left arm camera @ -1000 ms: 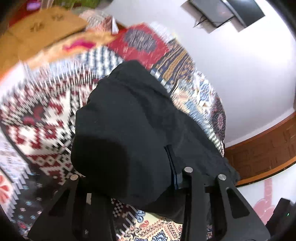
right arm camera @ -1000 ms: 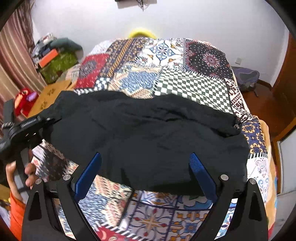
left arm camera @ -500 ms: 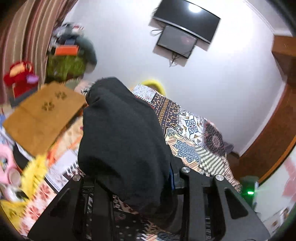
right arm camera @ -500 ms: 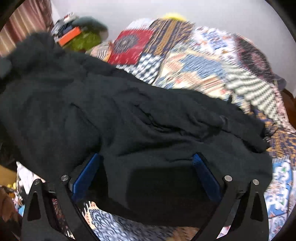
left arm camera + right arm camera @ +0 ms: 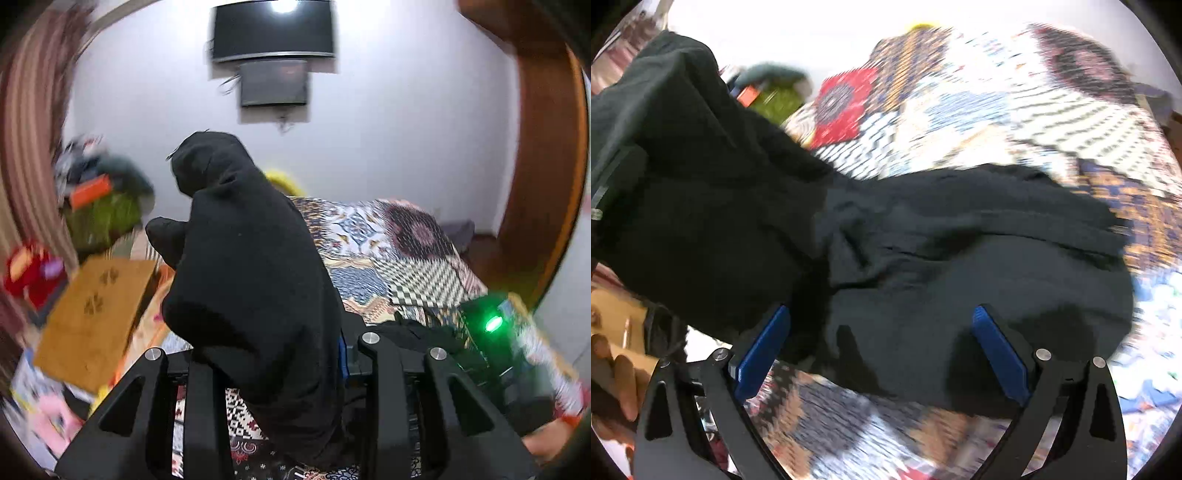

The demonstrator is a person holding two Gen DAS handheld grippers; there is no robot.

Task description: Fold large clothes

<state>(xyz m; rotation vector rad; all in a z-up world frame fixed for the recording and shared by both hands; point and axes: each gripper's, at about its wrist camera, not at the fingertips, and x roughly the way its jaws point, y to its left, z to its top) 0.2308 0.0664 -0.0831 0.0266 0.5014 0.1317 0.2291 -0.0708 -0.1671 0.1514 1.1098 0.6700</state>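
Observation:
A large black garment (image 5: 251,266) hangs bunched from my left gripper (image 5: 280,354), which is shut on it and holds it lifted above the patchwork bedspread (image 5: 399,243). In the right wrist view the same black garment (image 5: 923,251) lies partly spread on the bedspread (image 5: 1034,103), with its left end raised high. My right gripper (image 5: 879,339) is open just over the garment's near edge, blue pads (image 5: 1001,358) wide apart and holding nothing. The left gripper's fingertips are hidden by cloth.
A wall-mounted TV (image 5: 273,33) hangs behind the bed. A brown cardboard box (image 5: 92,314), a red toy (image 5: 29,273) and a green pile of things (image 5: 99,214) sit to the left. A wooden door frame (image 5: 546,155) stands on the right. A person's hand (image 5: 613,373) shows at lower left.
My left gripper has lifted the garment's end and swung up so its view faces the far wall. The right gripper moved closer over the cloth, still open.

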